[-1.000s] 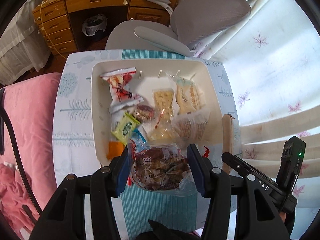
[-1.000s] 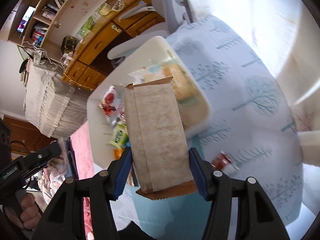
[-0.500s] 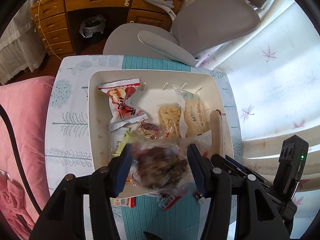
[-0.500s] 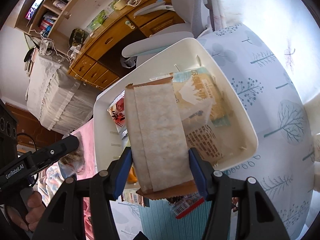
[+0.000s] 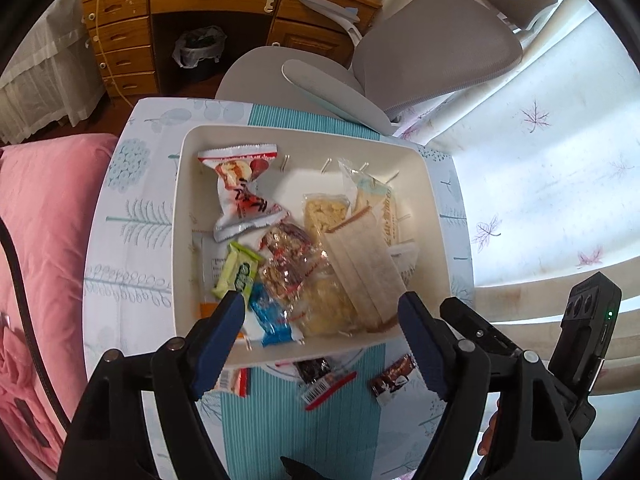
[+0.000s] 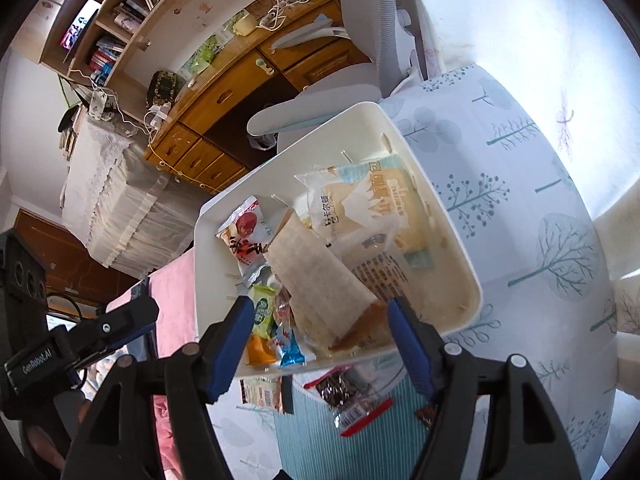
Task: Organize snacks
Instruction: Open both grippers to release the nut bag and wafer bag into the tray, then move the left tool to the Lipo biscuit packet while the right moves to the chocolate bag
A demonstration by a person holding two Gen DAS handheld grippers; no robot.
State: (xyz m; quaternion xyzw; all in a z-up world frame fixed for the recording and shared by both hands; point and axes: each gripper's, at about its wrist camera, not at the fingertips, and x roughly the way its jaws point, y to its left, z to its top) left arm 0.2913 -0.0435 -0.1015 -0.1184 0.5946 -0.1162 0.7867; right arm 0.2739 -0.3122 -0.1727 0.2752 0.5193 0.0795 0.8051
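A white bin on the patterned table holds several snack packs: a red-and-white pack, a clear bag of brown nuts, a long beige paper pack and a green bar. The beige pack and the bin also show in the right wrist view. My left gripper is open and empty above the bin's near edge. My right gripper is open and empty above the same edge. Small dark packs lie on the table in front of the bin.
A grey office chair stands behind the table, with a wooden desk beyond it. A pink cushion lies to the left. The table's right edge borders a pale curtain. A small brown pack lies near the right gripper's body.
Both grippers opened. The nut bag left the left gripper and the beige pack left the right gripper; both now lie in the bin. Both grippers drew back a little.
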